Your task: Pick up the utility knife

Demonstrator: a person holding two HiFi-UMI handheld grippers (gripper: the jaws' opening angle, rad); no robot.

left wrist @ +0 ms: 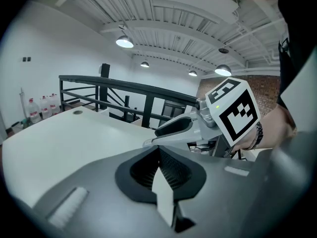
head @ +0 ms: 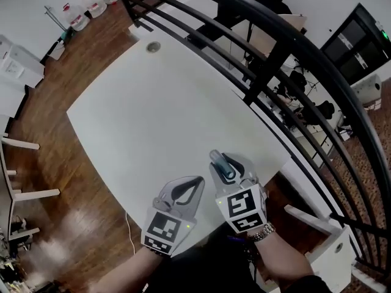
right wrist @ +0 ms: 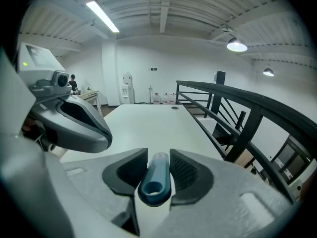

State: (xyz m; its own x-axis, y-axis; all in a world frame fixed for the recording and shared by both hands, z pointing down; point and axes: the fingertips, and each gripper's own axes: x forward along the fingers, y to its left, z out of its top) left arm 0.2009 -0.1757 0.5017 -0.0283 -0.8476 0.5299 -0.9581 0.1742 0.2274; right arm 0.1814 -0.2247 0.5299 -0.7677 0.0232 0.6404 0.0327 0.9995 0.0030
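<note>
The utility knife point(right wrist: 154, 180) has a slim teal-blue handle with a round lanyard hole at its near end. It is clamped between the ribbed pads of the right gripper point(right wrist: 158, 153), pointing forward along the jaws, clear of the white counter point(head: 171, 102) below

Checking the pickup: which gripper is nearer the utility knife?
Right. The right gripper has the utility knife clamped between its fingers; the left gripper hangs shut beside it, apart.
</note>
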